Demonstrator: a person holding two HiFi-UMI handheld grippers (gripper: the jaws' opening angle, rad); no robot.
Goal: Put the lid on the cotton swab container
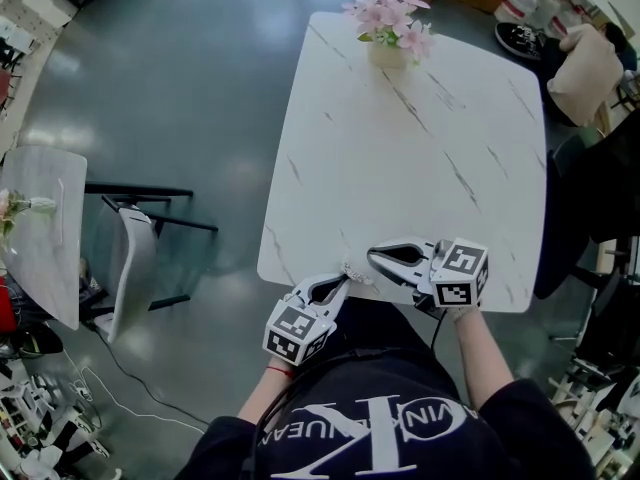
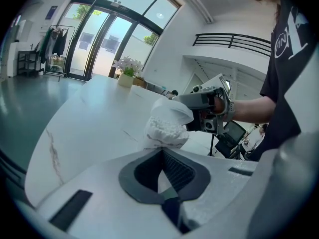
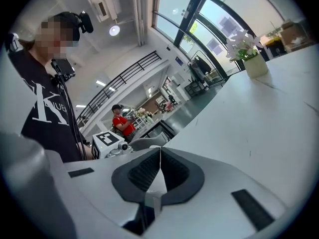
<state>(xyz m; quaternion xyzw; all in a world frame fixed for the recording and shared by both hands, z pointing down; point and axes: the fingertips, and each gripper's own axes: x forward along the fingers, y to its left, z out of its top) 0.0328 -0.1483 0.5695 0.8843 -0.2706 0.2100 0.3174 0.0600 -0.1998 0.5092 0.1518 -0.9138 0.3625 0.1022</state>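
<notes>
The cotton swab container (image 2: 163, 129) is a small clear tub packed with white swabs. It sits at the tip of my left gripper (image 2: 161, 151), which is shut on its near wall. A whitish lid (image 2: 173, 109) lies tilted over the tub's top, and my right gripper (image 2: 202, 106) holds its far side. In the right gripper view the right gripper (image 3: 160, 150) is shut on a thin pale edge of the lid. In the head view, left gripper (image 1: 335, 286) and right gripper (image 1: 385, 258) meet around the tub (image 1: 355, 271) at the table's near edge.
The white marble table (image 1: 420, 148) carries a pot of pink flowers (image 1: 390, 28) at its far side. A chair (image 1: 135, 258) and a second small table (image 1: 45, 228) stand on the floor to the left. A person in red (image 3: 121, 121) stands far off.
</notes>
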